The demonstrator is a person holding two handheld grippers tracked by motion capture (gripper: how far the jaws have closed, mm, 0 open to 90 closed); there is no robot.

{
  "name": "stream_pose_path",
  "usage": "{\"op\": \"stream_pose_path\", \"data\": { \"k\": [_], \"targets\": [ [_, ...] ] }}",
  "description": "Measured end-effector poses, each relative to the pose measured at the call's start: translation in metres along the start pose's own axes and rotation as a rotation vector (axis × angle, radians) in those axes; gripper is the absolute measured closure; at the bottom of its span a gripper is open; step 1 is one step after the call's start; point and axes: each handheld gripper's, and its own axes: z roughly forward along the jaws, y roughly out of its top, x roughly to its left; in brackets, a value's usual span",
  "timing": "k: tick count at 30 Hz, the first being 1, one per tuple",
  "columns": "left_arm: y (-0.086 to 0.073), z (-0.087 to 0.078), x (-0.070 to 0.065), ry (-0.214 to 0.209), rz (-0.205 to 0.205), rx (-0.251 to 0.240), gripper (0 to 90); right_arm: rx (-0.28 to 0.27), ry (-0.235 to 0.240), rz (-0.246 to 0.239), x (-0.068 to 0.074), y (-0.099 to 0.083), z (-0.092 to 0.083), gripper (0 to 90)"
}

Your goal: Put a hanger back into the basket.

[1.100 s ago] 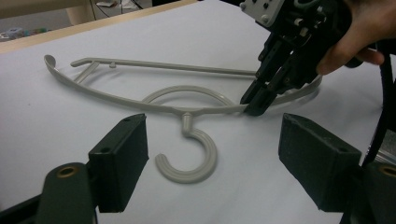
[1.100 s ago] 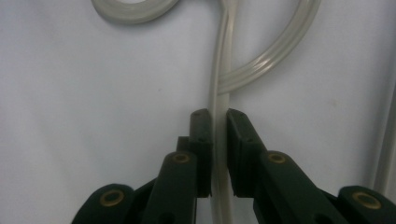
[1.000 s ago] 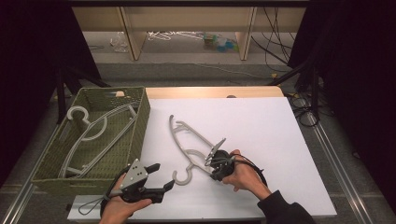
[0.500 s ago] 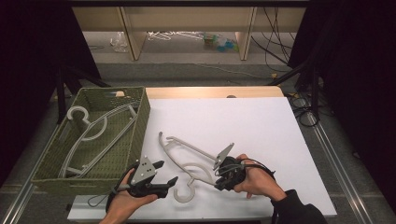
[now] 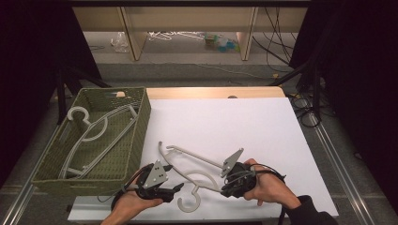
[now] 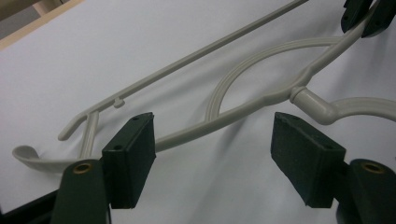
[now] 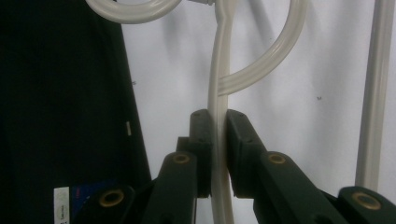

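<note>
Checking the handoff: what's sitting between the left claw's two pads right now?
In the left gripper view, the hanger arm crosses the gap between the left claw pads, untouched by either, over bare white table.

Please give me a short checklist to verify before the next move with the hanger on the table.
1. Right gripper shut on hanger arm: ok.
2. Left gripper on the hanger: not ok; jaws have just been closing, pads not yet touching, an arm runs between them.
3. Hanger unbroken: ok where visible.
4. Room in basket: cannot tell; another hanger lies inside.
5. Path to basket free: ok.
</note>
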Motion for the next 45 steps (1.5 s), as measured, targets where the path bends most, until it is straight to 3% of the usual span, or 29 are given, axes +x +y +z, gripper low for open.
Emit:
{"op": "stream_pose_path", "data": {
  "k": [1, 8, 14, 16, 21, 32, 36, 42, 45],
  "targets": [
    [0.001, -0.001, 0.001, 0.004, 0.029, 0.011, 30.7, -0.005, 0.001, -0.005, 0.001, 0.000, 0.000, 82.1],
    [0.002, 0.001, 0.001, -0.022, 0.083, 0.017, 31.0, -0.004, 0.015, -0.024, 0.004, 0.000, -0.004, 82.0],
    [0.000, 0.005, -0.001, -0.028, 0.151, 0.054, 33.4, -0.006, 0.022, -0.033, 0.005, 0.000, -0.007, 82.0],
    [0.000, 0.006, -0.003, -0.041, 0.154, 0.048, 35.9, -0.006, 0.025, -0.037, 0.006, 0.000, -0.008, 82.0],
    [0.000, 0.010, -0.004, -0.073, 0.220, 0.063, 39.3, -0.009, 0.029, -0.045, 0.007, 0.000, -0.009, 81.9],
    [0.001, 0.022, -0.003, -0.087, 0.283, 0.089, 46.1, -0.013, 0.040, -0.050, 0.009, 0.002, -0.009, 81.9],
    [0.001, 0.025, -0.003, -0.106, 0.309, 0.075, 51.7, -0.016, 0.041, -0.050, 0.009, 0.001, -0.009, 81.9],
    [0.004, 0.025, -0.006, -0.145, 0.397, 0.052, 62.0, -0.026, 0.048, -0.053, 0.007, 0.000, -0.009, 81.9],
    [0.005, 0.023, -0.007, -0.136, 0.439, 0.049, 64.5, -0.038, 0.053, -0.057, 0.005, -0.001, -0.010, 81.7]
  ]
}}
